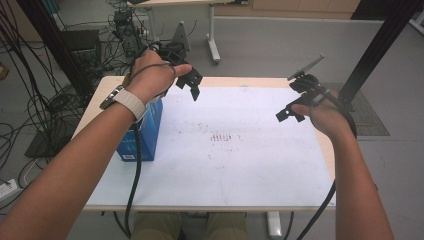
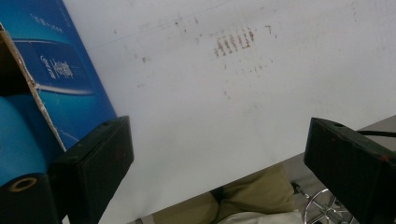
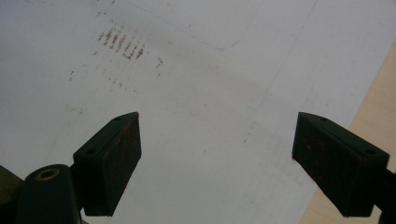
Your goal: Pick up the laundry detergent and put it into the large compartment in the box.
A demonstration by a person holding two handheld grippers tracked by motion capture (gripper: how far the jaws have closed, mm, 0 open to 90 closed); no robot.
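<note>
- High view: the left gripper (image 1: 191, 85) hangs in the air above the table's far left corner, just past the blue carton (image 1: 145, 132), which stands upright at the left edge of the white table sheet (image 1: 240, 165). The right gripper (image 1: 292, 111) hovers over the sheet's right side, well apart from the carton. Both are spread wide, holding nothing. A risk, as I judge it: the left cable (image 1: 135, 170) trails down right beside the carton, so a quick swing could drag or tip it.
- Left gripper view: the jaws stand far apart and empty, the carton (image 2: 60, 74) close by the left jaw, its torn flap open (the cardboard edge looks frayed). Descending from this angle, that jaw could catch the flap and shove the carton toward the table edge rather than straddle it.
- Right gripper view: jaws released, bare sheet (image 3: 201, 93) with reddish smudges (image 3: 120, 43) below; nothing within reach, so this hand cannot steady the carton yet.
</note>
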